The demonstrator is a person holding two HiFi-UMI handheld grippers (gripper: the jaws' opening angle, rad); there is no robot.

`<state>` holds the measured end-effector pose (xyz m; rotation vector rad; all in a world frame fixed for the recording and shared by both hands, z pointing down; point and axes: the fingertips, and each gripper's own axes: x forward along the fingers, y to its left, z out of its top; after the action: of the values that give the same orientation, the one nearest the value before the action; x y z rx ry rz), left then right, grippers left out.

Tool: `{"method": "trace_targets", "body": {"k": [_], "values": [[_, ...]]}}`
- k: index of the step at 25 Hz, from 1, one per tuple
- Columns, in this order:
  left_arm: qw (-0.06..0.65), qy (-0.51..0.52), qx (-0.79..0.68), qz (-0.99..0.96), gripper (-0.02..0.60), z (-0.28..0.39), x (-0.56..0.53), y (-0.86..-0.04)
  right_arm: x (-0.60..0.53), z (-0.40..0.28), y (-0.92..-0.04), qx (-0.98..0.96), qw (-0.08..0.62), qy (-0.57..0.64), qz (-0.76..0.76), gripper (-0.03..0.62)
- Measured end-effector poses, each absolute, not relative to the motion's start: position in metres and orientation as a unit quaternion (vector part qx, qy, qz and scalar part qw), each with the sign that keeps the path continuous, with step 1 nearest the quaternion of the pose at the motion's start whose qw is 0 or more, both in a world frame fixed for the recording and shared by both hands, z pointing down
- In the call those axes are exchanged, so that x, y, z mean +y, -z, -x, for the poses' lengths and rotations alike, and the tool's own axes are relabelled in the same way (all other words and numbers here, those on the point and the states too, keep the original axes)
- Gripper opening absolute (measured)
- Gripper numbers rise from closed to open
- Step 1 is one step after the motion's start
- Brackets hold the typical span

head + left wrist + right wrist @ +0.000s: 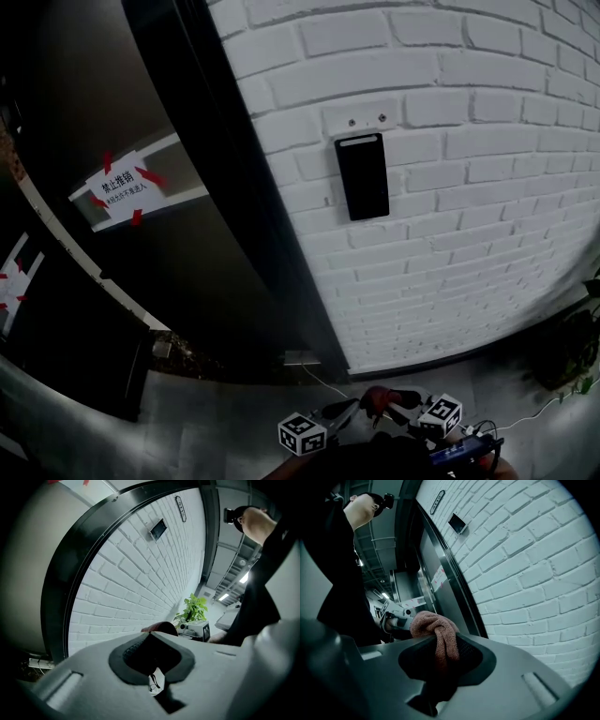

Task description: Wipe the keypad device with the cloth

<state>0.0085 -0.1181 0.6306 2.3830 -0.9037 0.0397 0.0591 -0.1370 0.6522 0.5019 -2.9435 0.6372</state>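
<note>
Right gripper (405,405) low in the head view, near 6 o'clock, just beside the left gripper (337,411), with a bunched pinkish-brown terry cloth (379,400) showing between the 2. Well above both, toward 12 o'clock, fixed to the white-painted brick wall (487,187): the slim black rectangular keypad device (362,176), long axis upright, well apart from the cloth. Dark door frame (234,187) on its 9 o'clock side.

Seen from the left gripper view: jaws together, nothing held between them. Keypad device (157,529) small and far, at about 12 o'clock up the wall. Cloth (161,626) peeking just behind the jaw tips. Green potted plant (194,609) toward 2 o'clock.

Seen from the right gripper view: jaws clamped on the cloth (436,627), with the bunched end bulging above the pads toward 11 o'clock. Keypad device (457,523) high at 12 o'clock, untouched.

Judging from this, wiping not yet begun. Coming move: lift the right gripper up and forward toward 12 o'clock, press cloth to the device's face, then stroke along that upright long axis. Probably a job for the right gripper alone, as the only 1 carrying cloth. Hard to say which of the 2 is nearer.
</note>
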Motion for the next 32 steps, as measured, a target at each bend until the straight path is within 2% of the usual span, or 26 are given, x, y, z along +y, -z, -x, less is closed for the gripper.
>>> {"method": "trace_targets", "body": {"k": [13, 22, 28, 32], "values": [[0.280, 0.009, -0.336, -0.899, 0.005, 0.014, -0.154, -0.613, -0.220, -0.093, -0.608, -0.961, 0.005, -0.181, -0.210, 0.086], [0.262, 0.010, -0.302, -0.916, 0.003, 0.019, -0.164, -0.592, -0.280, -0.084, -0.447, -0.981, -0.030, -0.016, -0.193, 0.089], [0.233, 0.023, -0.282, -0.930, 0.005, 0.022, -0.180, -0.551, -0.315, -0.082, -0.371, -0.970, -0.030, 0.031, -0.238, 0.089], [0.196, 0.039, -0.282, -0.938, 0.005, 0.028, -0.199, -0.514, -0.327, -0.080, -0.303, -0.956, -0.058, 0.075, -0.276, 0.089]]}}
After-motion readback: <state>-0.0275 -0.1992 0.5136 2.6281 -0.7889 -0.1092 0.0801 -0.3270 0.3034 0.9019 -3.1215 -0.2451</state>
